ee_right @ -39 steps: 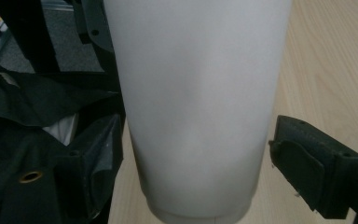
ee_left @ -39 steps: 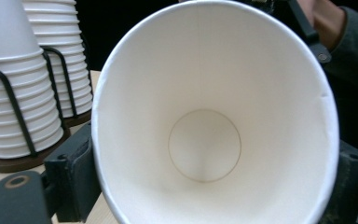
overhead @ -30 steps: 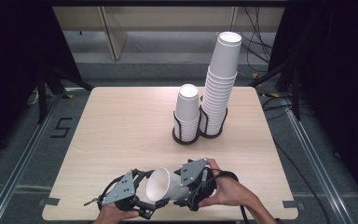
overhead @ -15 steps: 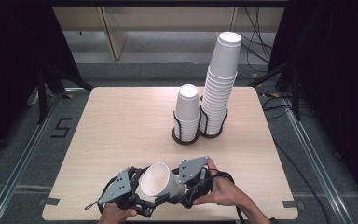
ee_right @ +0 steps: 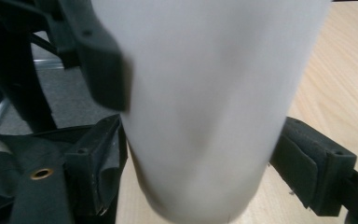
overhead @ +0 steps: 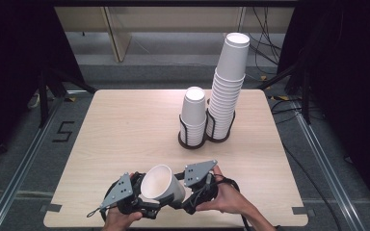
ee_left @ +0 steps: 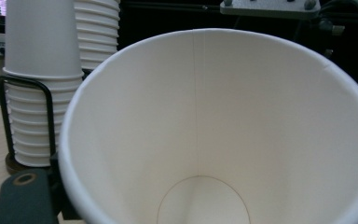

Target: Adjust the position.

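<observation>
White paper cup [overhead: 161, 185] tilted just above the desk's [overhead: 125, 130] near edge, mouth up | left hand-held gripper [overhead: 142, 204] has just closed, pinching the cup's rim | right hand-held gripper [overhead: 185, 199] clamps the cup's body | handover pending; right can release | cup stacks [overhead: 221, 96] behind.

The table [overhead: 125, 139] is evenly lit from above against a dark surround, with soft, short shadows. In the right gripper view the paper cup [ee_right: 200, 102] is close and blurred; in the left gripper view the cup stacks [ee_left: 42, 79] look slightly soft.
</observation>
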A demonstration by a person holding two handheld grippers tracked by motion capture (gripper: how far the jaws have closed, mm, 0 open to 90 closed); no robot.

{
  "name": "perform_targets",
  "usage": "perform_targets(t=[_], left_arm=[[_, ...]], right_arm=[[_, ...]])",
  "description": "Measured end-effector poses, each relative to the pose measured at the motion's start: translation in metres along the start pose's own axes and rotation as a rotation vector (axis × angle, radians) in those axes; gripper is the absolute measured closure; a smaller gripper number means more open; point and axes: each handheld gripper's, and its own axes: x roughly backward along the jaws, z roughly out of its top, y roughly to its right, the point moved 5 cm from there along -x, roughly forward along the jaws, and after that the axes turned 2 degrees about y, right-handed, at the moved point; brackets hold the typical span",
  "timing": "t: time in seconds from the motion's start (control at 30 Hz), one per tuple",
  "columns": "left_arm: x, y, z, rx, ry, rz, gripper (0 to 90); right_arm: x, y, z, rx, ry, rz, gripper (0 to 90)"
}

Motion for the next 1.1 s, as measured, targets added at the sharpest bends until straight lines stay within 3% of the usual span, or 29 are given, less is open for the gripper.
perform_targets(t=[0.13, 0.2, 0.27, 0.37, 0.63, 0.7, 0.73, 0.8, 0.93, 1.0, 1.1], left_arm=[[0.0, 0.0, 0.0, -0.008, 0.0, 0.004, 13.6], [0.0, -0.001, 0.0, 0.009, 0.003, -0.004, 13.0], [-0.001, 0.0, 0.001, 0.026, 0.019, -0.003, 11.9], [-0.002, 0.001, 0.0, 0.02, 0.025, 0.001, 10.7], [0.0, -0.002, 0.001, 0.031, 0.013, 0.025, 13.1], [0.002, -0.005, 0.002, 0.011, 0.001, 0.055, 13.5], [0.003, -0.007, 0.002, 0.001, -0.001, 0.07, 13.8], [0.005, -0.012, 0.003, -0.015, -0.016, 0.105, 13.9], [0.01, -0.025, 0.002, -0.045, -0.047, 0.196, 14.1], [0.014, -0.033, 0.001, -0.079, -0.065, 0.25, 14.0], [0.019, -0.044, 0.002, -0.073, -0.071, 0.316, 13.9]], right_arm=[[-0.003, -0.001, -0.002, -0.02, 0.005, 0.004, 23.9], [-0.004, -0.001, -0.002, -0.023, 0.006, 0.008, 24.1], [-0.006, -0.002, -0.003, -0.021, 0.011, 0.019, 24.6], [-0.008, -0.003, -0.005, -0.006, -0.007, 0.019, 24.7], [-0.014, -0.002, -0.01, -0.053, -0.002, 0.04, 25.3], [-0.014, -0.002, -0.012, -0.072, -0.007, 0.047, 27.2], [-0.013, 0.002, -0.014, -0.083, -0.005, 0.028, 22.2], [-0.012, 0.004, -0.015, -0.086, -0.013, 0.018, 21.9], [-0.005, 0.012, -0.016, -0.111, -0.005, -0.025, 21.9], [-0.001, 0.016, -0.019, -0.124, -0.006, -0.043, 22.4], [0.002, 0.022, -0.023, -0.141, -0.018, -0.083, 23.0]])
